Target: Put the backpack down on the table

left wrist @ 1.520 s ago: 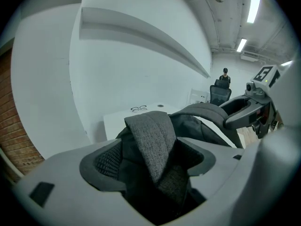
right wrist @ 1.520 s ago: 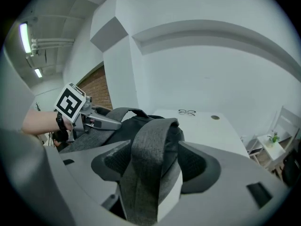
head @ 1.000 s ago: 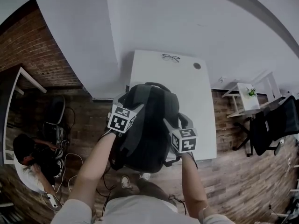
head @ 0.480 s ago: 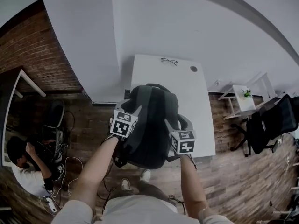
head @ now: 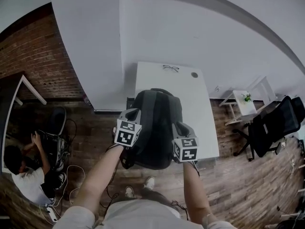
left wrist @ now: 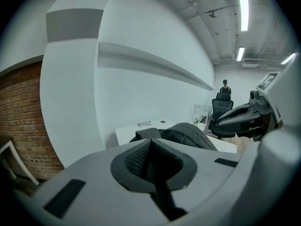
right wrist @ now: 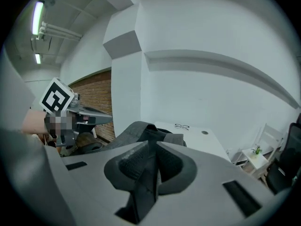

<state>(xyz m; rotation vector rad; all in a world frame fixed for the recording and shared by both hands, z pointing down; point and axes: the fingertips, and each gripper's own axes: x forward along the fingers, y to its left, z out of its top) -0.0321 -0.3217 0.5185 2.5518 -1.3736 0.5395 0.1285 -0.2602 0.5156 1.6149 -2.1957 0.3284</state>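
Your L gripper is clamped right down, jaws fully together on a thin dark strap at the left side of the dark grey fabric backpack. Your R gripper has a wider grey webbing strap between its jaws at the pack's right side. Those jaws are closing, w/ the pads already pressing the fabric.

The backpack is held btwn the two grippers, top handle pointing away from you, over the near-left part of the white rectangular table. Its bottom end sticks out past the table's near edge, above the brown plank floor. Can't tell whether it touches the tabletop.

At the table's far edge, approx halfway along, lies a pair of dark-framed glasses. A round cable hole sits nr the far-right corner. Off the table's right edge stands a black office chair – well apart. A person in a white top sits on the floor off to your left.
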